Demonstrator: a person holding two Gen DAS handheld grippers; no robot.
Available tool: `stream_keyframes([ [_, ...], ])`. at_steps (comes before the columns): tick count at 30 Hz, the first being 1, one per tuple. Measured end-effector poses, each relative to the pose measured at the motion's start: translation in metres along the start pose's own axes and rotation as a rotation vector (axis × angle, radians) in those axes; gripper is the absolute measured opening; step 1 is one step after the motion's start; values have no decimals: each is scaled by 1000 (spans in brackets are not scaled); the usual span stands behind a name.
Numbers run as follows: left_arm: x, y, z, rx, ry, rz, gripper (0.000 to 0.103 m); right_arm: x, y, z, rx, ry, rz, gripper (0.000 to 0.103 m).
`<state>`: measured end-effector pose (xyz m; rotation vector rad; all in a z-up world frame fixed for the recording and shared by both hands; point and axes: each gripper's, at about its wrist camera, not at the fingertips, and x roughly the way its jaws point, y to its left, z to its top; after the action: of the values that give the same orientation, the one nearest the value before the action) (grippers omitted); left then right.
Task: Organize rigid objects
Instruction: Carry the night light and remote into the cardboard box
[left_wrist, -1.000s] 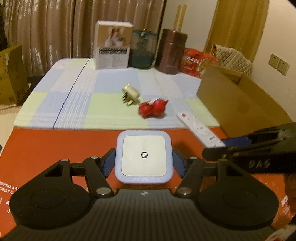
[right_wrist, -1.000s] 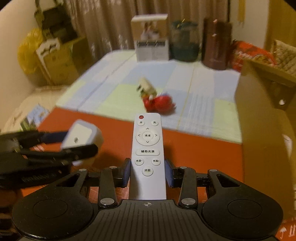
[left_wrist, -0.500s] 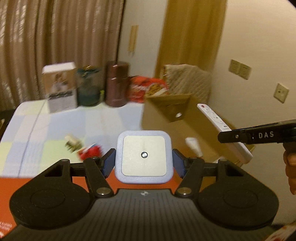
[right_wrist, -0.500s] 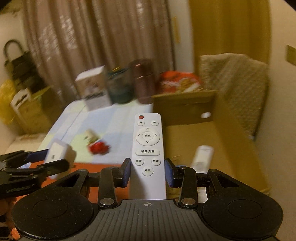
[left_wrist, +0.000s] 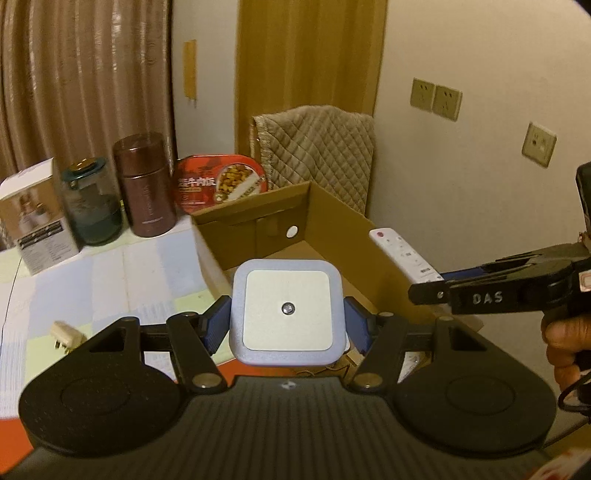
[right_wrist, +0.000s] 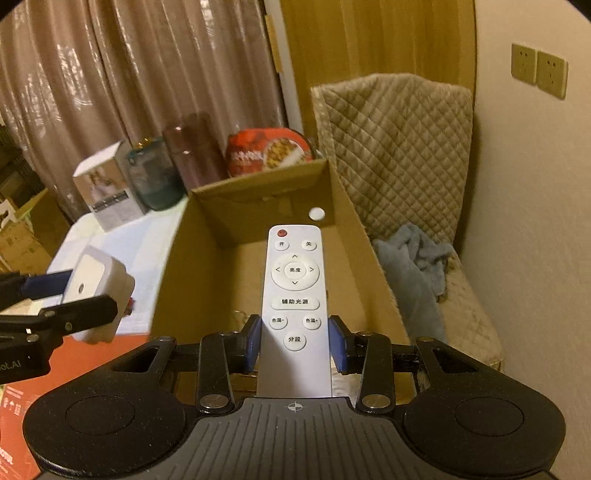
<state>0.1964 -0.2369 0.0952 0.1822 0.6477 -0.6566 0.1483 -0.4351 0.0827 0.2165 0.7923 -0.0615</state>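
Observation:
My left gripper (left_wrist: 286, 325) is shut on a square white night light (left_wrist: 287, 310) with a lilac rim, held above the near left edge of an open cardboard box (left_wrist: 258, 210). My right gripper (right_wrist: 294, 339) is shut on a white remote control (right_wrist: 294, 288) and holds it over the box (right_wrist: 207, 258). The remote (left_wrist: 400, 253) and the right gripper (left_wrist: 428, 291) also show in the left wrist view, at the right. The night light (right_wrist: 98, 295) shows at the left in the right wrist view.
A beige plug adapter (left_wrist: 66, 336) lies on the checked cloth. A white carton (left_wrist: 33, 218), a green jar (left_wrist: 92, 203), a brown canister (left_wrist: 146, 184) and a red food pack (left_wrist: 218, 184) stand behind. A quilted chair (right_wrist: 399, 147) with a blue cloth (right_wrist: 417, 258) is right of the box.
Both grippers have lifted and swung right from the table toward the cardboard box, each keeping hold of its object. The remote now hangs over the box's inside.

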Motion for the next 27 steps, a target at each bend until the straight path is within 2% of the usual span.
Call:
stream_keyframes([
  [8,29,-17,5,52,45,-9,61,26,-18,1,15,35,11,35],
  [27,62,-15,12,84,76,-10,61,58,-36,7,45,85,-7,35],
])
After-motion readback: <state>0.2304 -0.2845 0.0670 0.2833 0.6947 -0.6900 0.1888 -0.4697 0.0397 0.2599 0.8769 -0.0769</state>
